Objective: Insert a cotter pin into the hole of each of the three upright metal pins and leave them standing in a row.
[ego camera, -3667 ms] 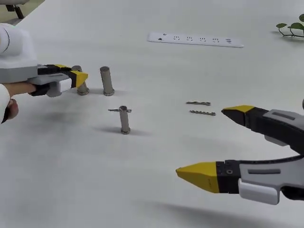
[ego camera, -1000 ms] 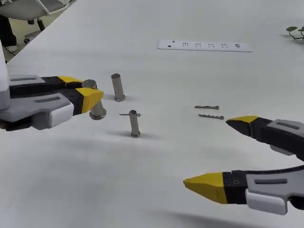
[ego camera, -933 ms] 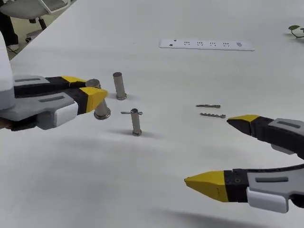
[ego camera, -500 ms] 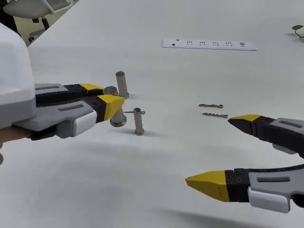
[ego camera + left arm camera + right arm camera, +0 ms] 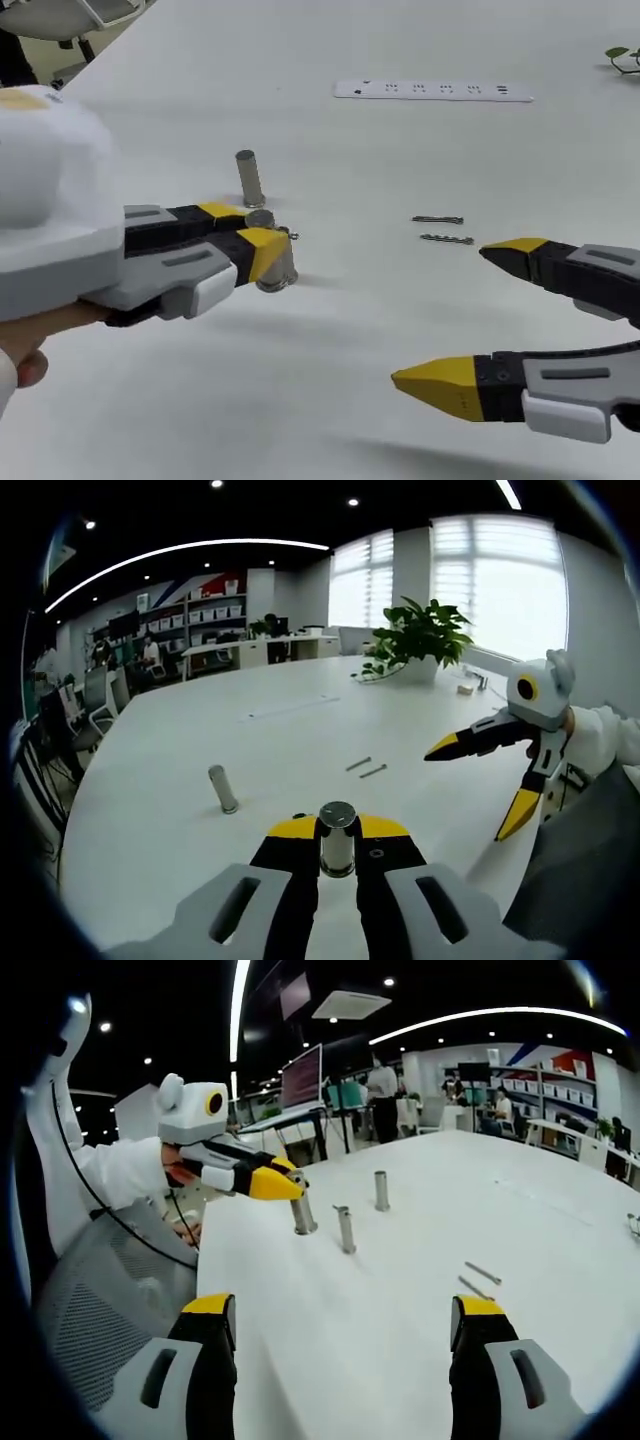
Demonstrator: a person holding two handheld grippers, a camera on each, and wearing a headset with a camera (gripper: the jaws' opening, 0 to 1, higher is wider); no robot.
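Note:
My left gripper (image 5: 248,226) is shut on an upright metal pin (image 5: 270,262), whose flared base is at the table surface. In the left gripper view that pin (image 5: 338,840) stands between the yellow fingertips. Just behind it, mostly hidden, is the pin that carries a cotter pin (image 5: 345,1228); one end of the cotter pin (image 5: 291,236) pokes out. A third, bare pin (image 5: 247,178) stands farther back. Two loose cotter pins (image 5: 437,219) (image 5: 447,239) lie side by side to the right. My right gripper (image 5: 470,315) hovers open near them, holding nothing.
A white power strip (image 5: 432,91) lies at the far side of the white table (image 5: 330,400). A potted plant (image 5: 415,640) stands beyond it. A person's hand (image 5: 25,345) holds the left gripper. Office chairs stand off the far left corner.
My left gripper has carried its metal pin to the right, up beside the pin with the cotter pin. The right gripper has stayed open in place.

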